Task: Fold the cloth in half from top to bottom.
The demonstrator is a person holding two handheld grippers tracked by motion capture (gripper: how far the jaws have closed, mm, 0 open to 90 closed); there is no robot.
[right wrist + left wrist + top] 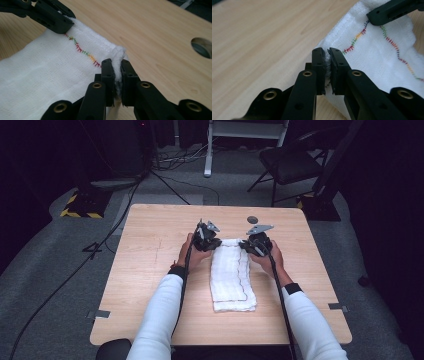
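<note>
while the towel (231, 276) lies lengthwise away from the person, both grippers' jaws clamp its far corners.

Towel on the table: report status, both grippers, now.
Left gripper shut on towel's far left corner. Right gripper shut on its far right corner. Towel folded, long, flat on table. Nothing in the way.

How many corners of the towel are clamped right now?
2: the left hand-held gripper pinches the towel's far-left corner, the right hand-held gripper its far-right corner. Near corners lie free.
</note>
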